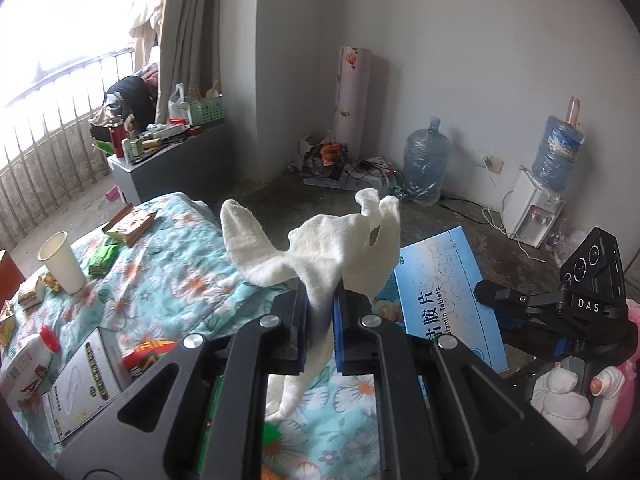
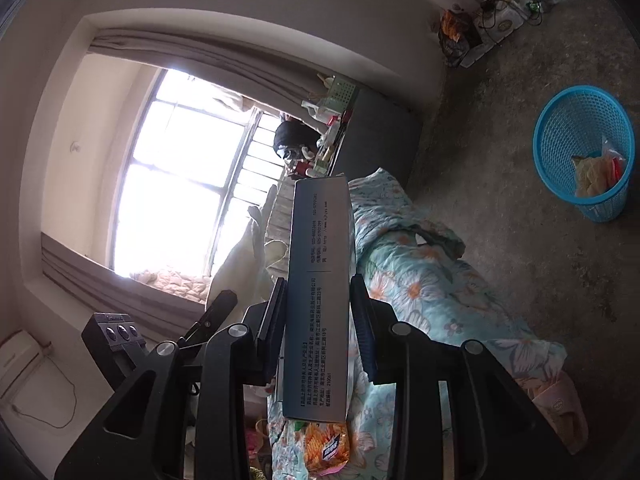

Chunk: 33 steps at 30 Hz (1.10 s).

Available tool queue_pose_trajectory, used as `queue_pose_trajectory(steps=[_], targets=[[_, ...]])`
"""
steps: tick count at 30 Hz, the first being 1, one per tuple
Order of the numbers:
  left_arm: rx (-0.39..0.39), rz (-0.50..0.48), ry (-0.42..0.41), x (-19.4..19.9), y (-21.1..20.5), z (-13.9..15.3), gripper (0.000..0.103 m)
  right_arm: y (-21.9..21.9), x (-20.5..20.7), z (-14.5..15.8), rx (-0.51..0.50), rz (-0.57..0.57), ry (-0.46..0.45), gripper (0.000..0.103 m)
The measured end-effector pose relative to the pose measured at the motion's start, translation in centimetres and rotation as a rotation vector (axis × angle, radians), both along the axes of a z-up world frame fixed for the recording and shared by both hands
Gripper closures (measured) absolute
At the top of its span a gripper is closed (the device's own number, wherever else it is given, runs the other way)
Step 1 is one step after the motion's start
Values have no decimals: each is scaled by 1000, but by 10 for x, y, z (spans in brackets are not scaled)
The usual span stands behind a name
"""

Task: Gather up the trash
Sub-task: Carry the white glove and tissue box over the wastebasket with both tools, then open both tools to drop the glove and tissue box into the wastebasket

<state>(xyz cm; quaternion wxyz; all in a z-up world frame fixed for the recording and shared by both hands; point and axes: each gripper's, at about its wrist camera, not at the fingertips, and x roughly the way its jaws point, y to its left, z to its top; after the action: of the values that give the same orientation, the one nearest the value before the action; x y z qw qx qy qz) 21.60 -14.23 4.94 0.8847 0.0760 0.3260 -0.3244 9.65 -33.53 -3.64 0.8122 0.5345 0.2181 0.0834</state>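
My left gripper [image 1: 320,312] is shut on a crumpled white tissue [image 1: 320,252] and holds it above the floral bedspread [image 1: 168,280]. My right gripper [image 2: 320,316] is shut on a blue medicine box [image 2: 320,280], held edge-on above the bed; the same box [image 1: 444,280] and the right gripper [image 1: 516,312] show at the right of the left wrist view. A blue mesh trash basket [image 2: 560,128] stands on the floor at the right of the right wrist view, with snack wrappers [image 2: 596,172] inside. The tissue [image 2: 244,264] also shows left of the box.
On the bed lie a paper cup [image 1: 60,262], a green packet [image 1: 102,258], a brown box [image 1: 130,224], a white bottle with a red cap [image 1: 34,356] and a white carton [image 1: 84,376]. An orange snack bag [image 2: 324,448] lies below the box. Water jugs [image 1: 426,164] stand by the wall.
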Motion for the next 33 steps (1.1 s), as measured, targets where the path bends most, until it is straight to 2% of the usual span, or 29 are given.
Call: queue_pose_trajectory(steps=[2,5,7,11,15,20,22,23,24,25,29,31,33], targets=[[-8,-68,54,13,-28,-7,95,-23,-9,0,-23,-81,11,72],[-48,-150,202,41,-70,-21,95,-56,-21,-4,-101,-226,59,72],[-46,-186,286,59,-101,-38,95,-79,-24,-16,-97,-287,93,72],[42,-249,371,83,-169,-76,95,-116,-18,-42,-108,-371,181,72],[128,-304,416,95,-232,-115,95,-148,1,-72,-129,-407,277,72],[163,-321,454,113,-295,-151,95,-188,39,-110,-153,-413,393,71],[147,-313,475,125,-315,-164,80,-207,58,-126,-156,-410,433,70],[142,-297,483,131,-327,-172,50,-217,69,-137,-167,-407,460,70],[140,-253,471,138,-333,-180,35,-225,80,-150,-175,-396,490,62],[129,-207,452,144,-336,-187,35,-233,90,-167,-171,-387,530,53],[124,-135,526,159,-340,-209,35,-246,96,-214,-162,-379,677,52],[99,-132,537,159,-333,-208,35,-241,84,-219,-139,-386,650,52],[94,-141,510,156,-327,-200,35,-235,75,-218,-167,-384,639,52]])
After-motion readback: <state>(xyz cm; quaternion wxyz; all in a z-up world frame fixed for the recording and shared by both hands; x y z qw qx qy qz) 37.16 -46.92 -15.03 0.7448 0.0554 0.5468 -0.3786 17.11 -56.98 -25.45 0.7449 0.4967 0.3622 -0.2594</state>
